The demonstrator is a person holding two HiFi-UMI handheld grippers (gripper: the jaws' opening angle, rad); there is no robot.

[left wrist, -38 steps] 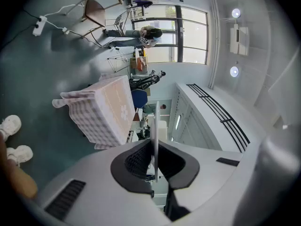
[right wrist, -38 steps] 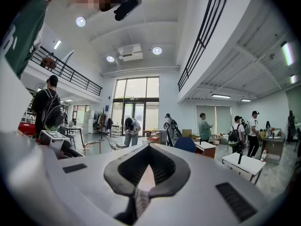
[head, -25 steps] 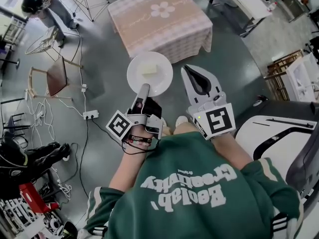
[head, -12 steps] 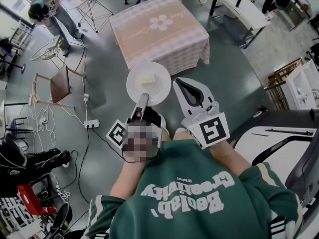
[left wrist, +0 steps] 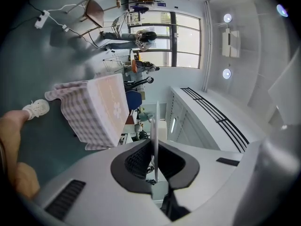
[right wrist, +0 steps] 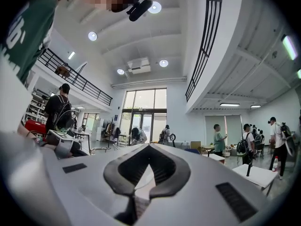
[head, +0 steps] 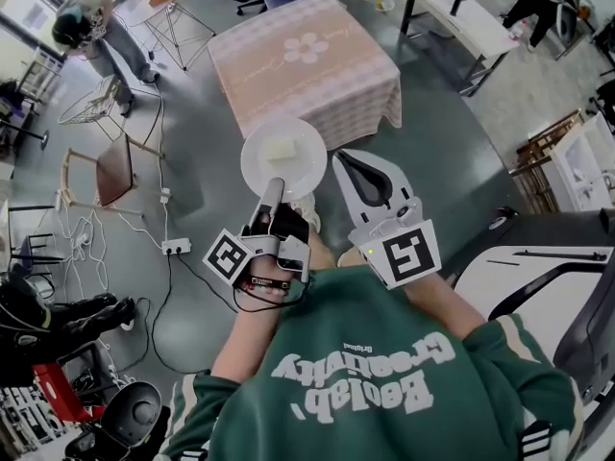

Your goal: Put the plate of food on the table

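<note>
Head view: my left gripper (head: 273,188) pinches the plate (head: 307,166) at six o'clock, food (head: 282,149) on top, table (head: 288,75) ahead at twelve. My right gripper (head: 346,158) is pressed together, empty. If I tilt, the food could slide off.

the food (head: 281,148) on the plate (head: 258,166) is shown too small to be named. in the left gripper view the plate is seen edge-on, its top hidden.

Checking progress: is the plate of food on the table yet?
Not on it. The left gripper holds the plate by its rim in the air, short of the table.
</note>
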